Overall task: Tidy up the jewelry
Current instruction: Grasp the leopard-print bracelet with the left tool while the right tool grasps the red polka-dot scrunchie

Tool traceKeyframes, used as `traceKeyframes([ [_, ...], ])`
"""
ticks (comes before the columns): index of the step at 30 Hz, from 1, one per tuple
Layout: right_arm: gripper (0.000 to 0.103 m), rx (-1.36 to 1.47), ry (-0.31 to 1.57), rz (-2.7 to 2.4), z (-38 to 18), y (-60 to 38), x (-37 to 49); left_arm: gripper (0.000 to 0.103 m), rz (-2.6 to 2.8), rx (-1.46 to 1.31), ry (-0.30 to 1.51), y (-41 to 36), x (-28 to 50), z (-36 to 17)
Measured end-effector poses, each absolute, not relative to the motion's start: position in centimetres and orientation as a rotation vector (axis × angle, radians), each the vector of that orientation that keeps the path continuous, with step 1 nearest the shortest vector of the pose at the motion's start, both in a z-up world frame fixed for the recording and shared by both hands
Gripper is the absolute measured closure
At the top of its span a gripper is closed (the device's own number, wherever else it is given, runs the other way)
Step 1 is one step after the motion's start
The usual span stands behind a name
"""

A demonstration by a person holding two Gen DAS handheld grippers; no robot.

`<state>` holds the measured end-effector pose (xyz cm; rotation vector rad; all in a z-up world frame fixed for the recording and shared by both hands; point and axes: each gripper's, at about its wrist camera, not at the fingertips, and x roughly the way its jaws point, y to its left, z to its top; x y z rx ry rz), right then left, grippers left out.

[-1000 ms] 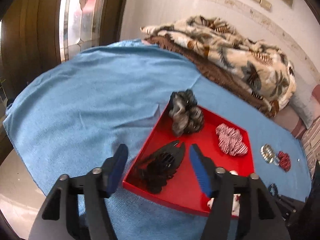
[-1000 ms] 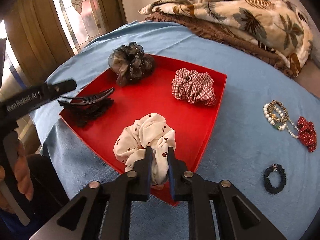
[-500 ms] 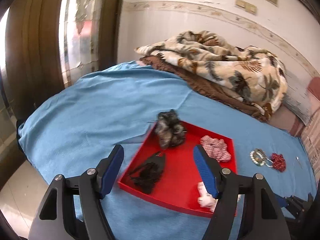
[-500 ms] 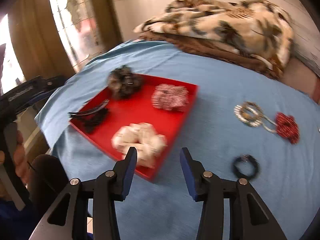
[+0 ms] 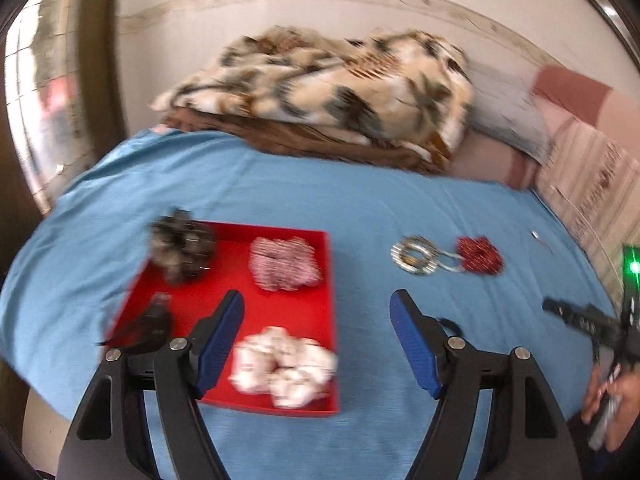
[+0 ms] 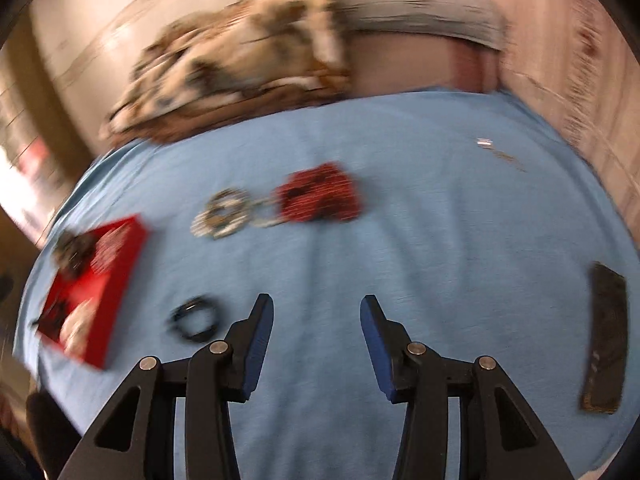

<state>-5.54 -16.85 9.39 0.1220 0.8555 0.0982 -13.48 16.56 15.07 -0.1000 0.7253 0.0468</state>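
Note:
The red tray (image 5: 280,312) holds a dark scrunchie (image 5: 182,246), a checked scrunchie (image 5: 284,264), a white dotted scrunchie (image 5: 284,368) and a black claw clip (image 5: 146,324). My left gripper (image 5: 317,304) hangs open over the tray's right edge, nothing between its fingers. My right gripper (image 6: 317,306) is open and empty above bare blue cloth. Just left of it lies a black bracelet (image 6: 196,318). Farther off lie a coiled pearl string (image 6: 226,214) and a red scrunchie (image 6: 320,196), the tray (image 6: 120,272) far left. Both views are blurred.
The blue cloth (image 5: 320,192) covers a bed, with a patterned blanket (image 5: 320,84) heaped at the back. A dark flat object (image 6: 604,340) lies at the right and a small silver item (image 6: 486,142) farther back. A hand (image 5: 612,400) shows at the left view's right edge.
My right gripper let go of the white dotted scrunchie in the tray, opened and swung right over the cloth. My left gripper drew back from the claw clip and swung right.

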Motion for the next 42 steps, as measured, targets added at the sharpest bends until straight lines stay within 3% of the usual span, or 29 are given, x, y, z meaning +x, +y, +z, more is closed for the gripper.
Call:
traceKeyframes([
  [8,0.054,0.178,0.866,0.074,8.5,-18.7,-1.9,0.029,-0.074,-0.034,0.859,10.2,-9.3,10.9],
  [18,0.053,0.171,0.856,0.136,7.5,-16.8,2.9,0.029,-0.123,0.009,0.883,7.6,0.2,9.1],
  [24,0.053,0.19,0.857,0.172,6.9,-16.5,5.6,0.041,-0.138,0.026,0.987,6.7,7.0,6.3],
  [34,0.053,0.229,0.897,0.231,5.1,-16.3,8.9,0.042,-0.182,-0.021,1.062,6.1,12.6,2.9],
  [35,0.053,0.238,0.9,0.235,5.0,-16.3,9.1,0.044,-0.187,-0.022,1.068,6.1,12.8,2.7],
  [37,0.053,0.264,0.906,0.25,4.6,-16.4,9.7,0.068,-0.206,-0.023,1.093,5.7,13.1,2.2],
  [40,0.054,0.263,0.919,0.26,4.3,-16.2,10.0,0.091,-0.216,-0.018,1.102,5.3,13.2,2.2],
  [41,0.073,0.262,0.922,0.265,4.3,-16.1,10.0,0.098,-0.205,-0.011,1.095,5.2,13.0,2.4],
  [42,0.089,0.26,0.926,0.271,4.4,-16.1,10.0,0.097,-0.202,-0.018,1.089,5.2,12.9,2.8],
])
